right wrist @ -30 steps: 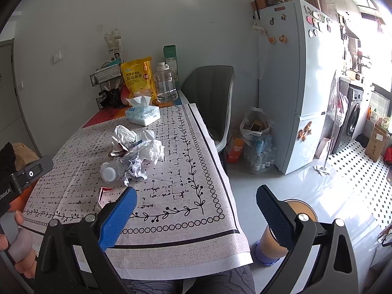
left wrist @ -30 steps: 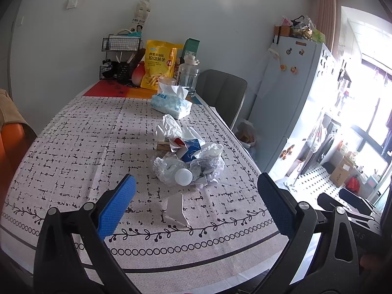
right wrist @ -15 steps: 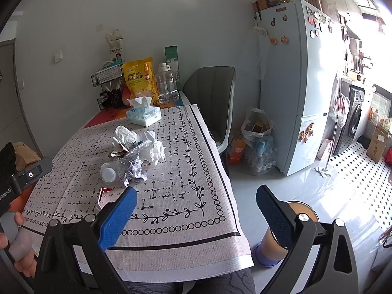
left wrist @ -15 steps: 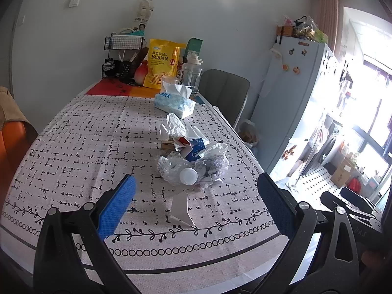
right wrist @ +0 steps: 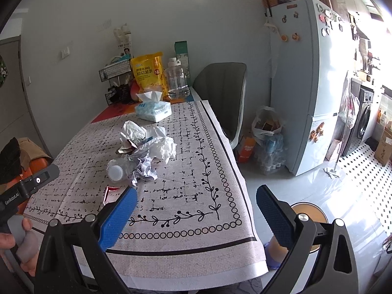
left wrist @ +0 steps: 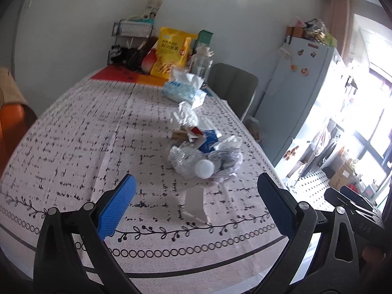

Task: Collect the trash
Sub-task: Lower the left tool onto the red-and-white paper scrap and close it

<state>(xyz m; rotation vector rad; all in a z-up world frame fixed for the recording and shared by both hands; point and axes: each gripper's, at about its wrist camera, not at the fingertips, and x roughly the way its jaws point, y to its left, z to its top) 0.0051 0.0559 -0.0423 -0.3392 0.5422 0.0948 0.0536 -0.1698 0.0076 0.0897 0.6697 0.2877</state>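
Left gripper [left wrist: 196,207]: fingers wide apart, holding nothing, low over the near desk edge.
Right gripper [right wrist: 196,214]: fingers wide apart, holding nothing, over the desk corner.
Trash pile [left wrist: 203,147]: in the middle of the desk [left wrist: 73,152], a squashed bottle [right wrist: 120,169] in front.
Tissue box [right wrist: 153,110]: behind the pile.

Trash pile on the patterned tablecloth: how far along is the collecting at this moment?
Nothing looks collected. The crushed clear plastic bottle with a white cap, crumpled white paper and small red-and-white carton all lie on the table. Left gripper and right gripper are open and empty. All pickups remain.
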